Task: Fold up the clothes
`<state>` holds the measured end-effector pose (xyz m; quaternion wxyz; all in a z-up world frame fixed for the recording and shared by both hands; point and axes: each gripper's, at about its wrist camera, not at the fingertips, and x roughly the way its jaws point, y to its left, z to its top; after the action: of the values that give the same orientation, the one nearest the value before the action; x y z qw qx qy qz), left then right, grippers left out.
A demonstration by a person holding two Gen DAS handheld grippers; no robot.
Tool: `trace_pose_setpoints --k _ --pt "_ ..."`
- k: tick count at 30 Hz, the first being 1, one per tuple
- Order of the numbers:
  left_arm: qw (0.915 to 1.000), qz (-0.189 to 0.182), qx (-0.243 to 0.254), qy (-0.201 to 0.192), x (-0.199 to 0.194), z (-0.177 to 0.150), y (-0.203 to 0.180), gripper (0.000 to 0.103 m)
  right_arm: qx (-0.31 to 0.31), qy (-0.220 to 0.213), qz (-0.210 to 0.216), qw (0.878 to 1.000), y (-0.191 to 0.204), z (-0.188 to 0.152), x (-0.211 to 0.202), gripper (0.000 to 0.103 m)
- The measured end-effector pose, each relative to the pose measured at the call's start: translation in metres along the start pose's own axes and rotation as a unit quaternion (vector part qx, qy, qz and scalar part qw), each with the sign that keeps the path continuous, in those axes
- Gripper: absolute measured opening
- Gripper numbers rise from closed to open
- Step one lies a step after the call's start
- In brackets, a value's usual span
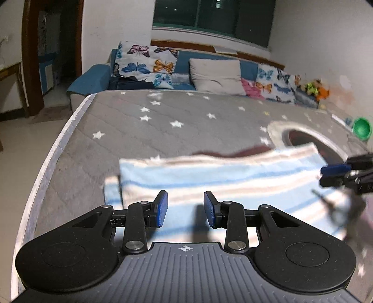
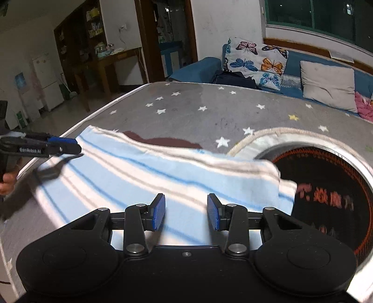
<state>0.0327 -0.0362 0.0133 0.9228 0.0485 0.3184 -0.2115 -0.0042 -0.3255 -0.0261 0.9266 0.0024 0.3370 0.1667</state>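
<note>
Grey quilted cover with white stars (image 1: 163, 121) spreads over the work surface; behind it sits a blue sofa (image 1: 93, 79) with butterfly-print cushions (image 1: 146, 63) and a plain beige cushion (image 1: 215, 74), under a dark window (image 1: 209, 16).

Light-blue garment with white, beige and thin blue stripes (image 1: 221, 179) lies flat on the cover, a dark maroon layer (image 2: 163, 141) showing along its far edge. Its right end overlaps a round dark panel with red characters (image 2: 326, 193) set in the cover.

Left gripper (image 1: 185, 208): blue-padded jaws apart at a moderate gap, nothing between them, poised over the near-left part of the garment. Contact with the cloth cannot be judged.

Right gripper (image 2: 186, 211): jaws likewise apart and empty, over the garment's near-middle. In the left wrist view it appears at the right edge of the garment (image 1: 335, 174), blurred.

Small green cup (image 1: 361, 128) rests far right on the cover. A hand (image 2: 7, 181) holds the left gripper's handle.
</note>
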Motion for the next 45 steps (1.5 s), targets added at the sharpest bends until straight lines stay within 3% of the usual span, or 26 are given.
trace_pose_setpoints --k 12,17,31,36,45 --pt "0.9994 0.026 0.006 -0.022 -0.038 -0.028 -0.007 0.038 0.017 -0.01 -0.028 0.999 -0.003 -0.04 -0.043 0.046" --pt "0.9992 0.04 -0.001 -0.006 -0.045 -0.043 -0.007 0.039 0.02 -0.01 -0.033 0.999 -0.003 -0.053 -0.052 0.047" --pt "0.9989 0.045 -0.014 -0.001 -0.056 -0.053 -0.005 0.04 0.043 -0.024 -0.043 0.998 -0.005 -0.06 -0.064 0.052" --pt "0.9989 0.044 -0.015 0.0 -0.057 -0.053 -0.006 0.045 0.039 -0.013 -0.044 0.998 -0.006 -0.063 -0.062 0.053" --pt "0.9978 0.061 -0.018 -0.02 -0.063 -0.037 -0.005 0.062 0.045 -0.026 -0.054 0.997 -0.015 -0.045 -0.059 0.065"
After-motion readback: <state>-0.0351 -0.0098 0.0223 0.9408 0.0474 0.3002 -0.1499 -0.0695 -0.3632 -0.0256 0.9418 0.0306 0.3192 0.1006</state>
